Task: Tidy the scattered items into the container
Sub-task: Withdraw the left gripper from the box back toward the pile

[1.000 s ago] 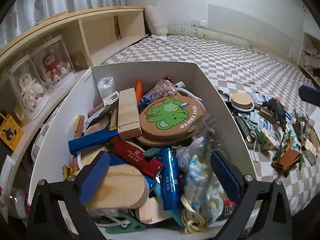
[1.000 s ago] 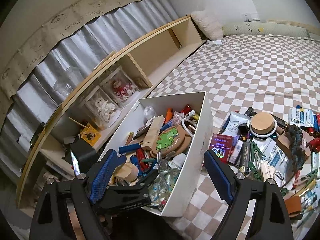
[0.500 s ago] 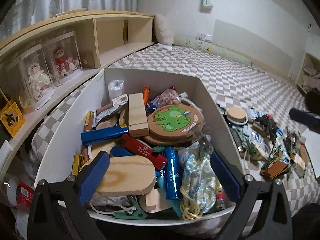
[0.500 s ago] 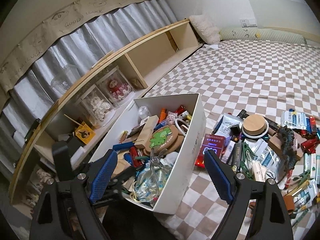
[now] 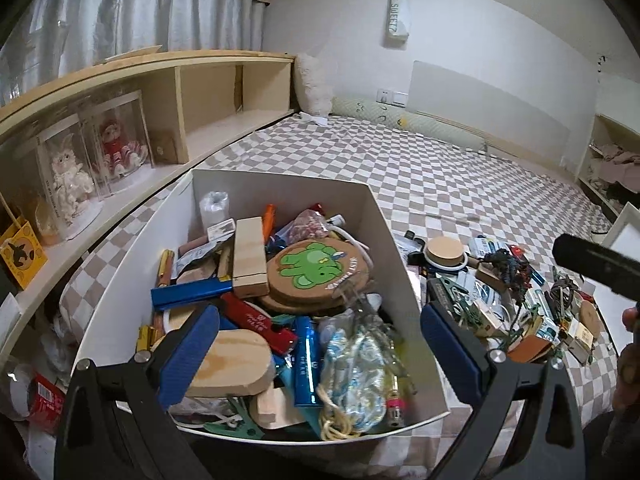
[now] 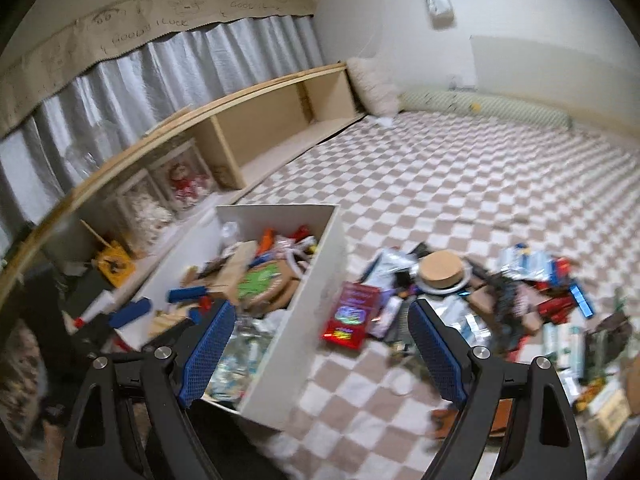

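White box (image 5: pixel 394 236) wall separates packed contents from scattered clutter (image 5: pixel 504 300).

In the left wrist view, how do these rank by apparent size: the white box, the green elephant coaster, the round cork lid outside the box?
1. white box, by far the largest.
2. green elephant coaster.
3. round cork lid, smallest; it lies a little farther from the camera, which shrinks it slightly.

1. Box (image 5: pixel 384 216) sits on the checkered bedspread (image 5: pixel 460 176), shelf unit (image 5: pixel 224 92) along its left.
2. In the box: cork coaster (image 5: pixel 316 268) mid-pile, wood block (image 5: pixel 250 256) to its left.
3. Loose pile (image 5: pixel 500 292) lies right of the box; round lid (image 5: pixel 444 250) at its far end.
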The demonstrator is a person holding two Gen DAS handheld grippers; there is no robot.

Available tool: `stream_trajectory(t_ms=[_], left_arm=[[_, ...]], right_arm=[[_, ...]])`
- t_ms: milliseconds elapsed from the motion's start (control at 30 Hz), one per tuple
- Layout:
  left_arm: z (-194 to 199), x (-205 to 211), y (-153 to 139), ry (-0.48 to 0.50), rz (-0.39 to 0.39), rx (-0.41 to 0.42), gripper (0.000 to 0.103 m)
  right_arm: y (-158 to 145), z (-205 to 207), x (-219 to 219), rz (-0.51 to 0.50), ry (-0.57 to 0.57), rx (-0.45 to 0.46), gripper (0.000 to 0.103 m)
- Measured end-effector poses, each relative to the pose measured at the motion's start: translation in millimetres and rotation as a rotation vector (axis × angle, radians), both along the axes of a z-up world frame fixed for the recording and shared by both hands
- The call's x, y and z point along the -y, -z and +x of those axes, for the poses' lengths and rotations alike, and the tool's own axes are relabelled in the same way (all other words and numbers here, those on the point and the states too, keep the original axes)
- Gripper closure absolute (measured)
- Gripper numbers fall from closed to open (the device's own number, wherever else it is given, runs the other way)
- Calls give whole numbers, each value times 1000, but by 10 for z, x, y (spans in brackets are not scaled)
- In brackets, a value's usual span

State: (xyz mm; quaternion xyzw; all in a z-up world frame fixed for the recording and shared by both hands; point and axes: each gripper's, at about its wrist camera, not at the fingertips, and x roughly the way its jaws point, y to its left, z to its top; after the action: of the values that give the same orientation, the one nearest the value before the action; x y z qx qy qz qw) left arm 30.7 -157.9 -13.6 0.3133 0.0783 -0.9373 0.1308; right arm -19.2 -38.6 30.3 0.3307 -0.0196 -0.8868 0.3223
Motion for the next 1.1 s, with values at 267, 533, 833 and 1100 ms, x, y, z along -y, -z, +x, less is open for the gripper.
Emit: stream_trajectory(t_ms=[267,533,833,1100], left_arm=[[-74,-196,-65,40,9,-21,2],[-154,-407,-139,68,3,-48,2],[-218,-617,-193,122,-1,-68,2],[-290,-759,-175,159,5,-66,0]], right_arm=[[74,22,-270,57,70,-38,6],[93,75,-531,136,156,-104,0],[128,99,-928,153,246,-106,0],[143,93,-1227,157,320,-110,0]])
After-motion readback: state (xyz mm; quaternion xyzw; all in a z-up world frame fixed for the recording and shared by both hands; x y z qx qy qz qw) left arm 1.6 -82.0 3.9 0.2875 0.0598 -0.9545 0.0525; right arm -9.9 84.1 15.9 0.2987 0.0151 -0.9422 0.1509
